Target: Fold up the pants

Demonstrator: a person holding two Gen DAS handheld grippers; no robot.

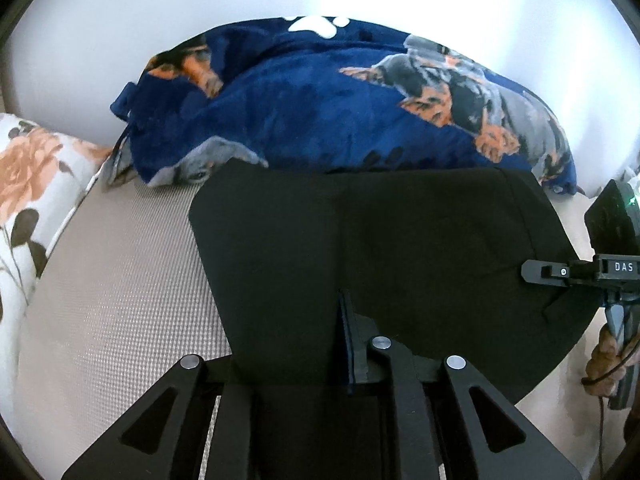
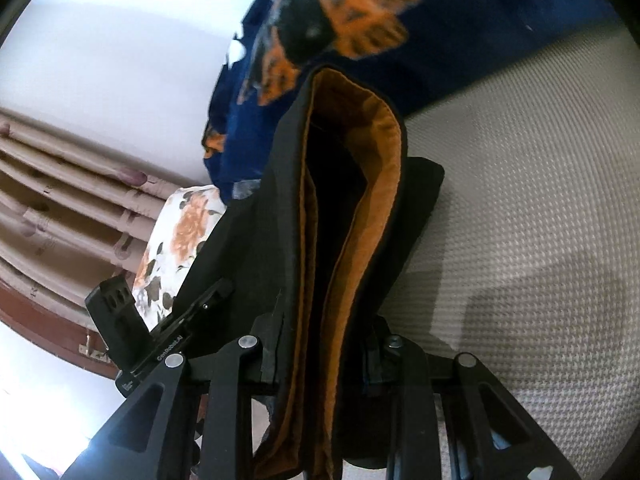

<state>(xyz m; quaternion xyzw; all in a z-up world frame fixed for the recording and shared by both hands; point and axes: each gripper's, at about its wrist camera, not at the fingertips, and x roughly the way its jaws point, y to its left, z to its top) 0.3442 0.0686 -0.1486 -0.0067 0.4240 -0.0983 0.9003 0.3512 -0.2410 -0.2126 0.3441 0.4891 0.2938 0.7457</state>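
The black pants [image 1: 360, 248] fill the middle of the frame, spread over a beige woven surface [image 1: 120, 300], their near edge pinched in the left gripper [image 1: 320, 344] at bottom centre. The right gripper [image 1: 536, 270] grips their edge at the right. Behind, a blue dog-print blanket [image 1: 320, 104] lies bunched; a floral pillow [image 1: 28, 184] sits left.

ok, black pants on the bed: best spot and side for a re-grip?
The black pants lie folded flat on the bed. Take the thin near edge, tongs coming in low from the near side, since the blue blanket blocks the far one.
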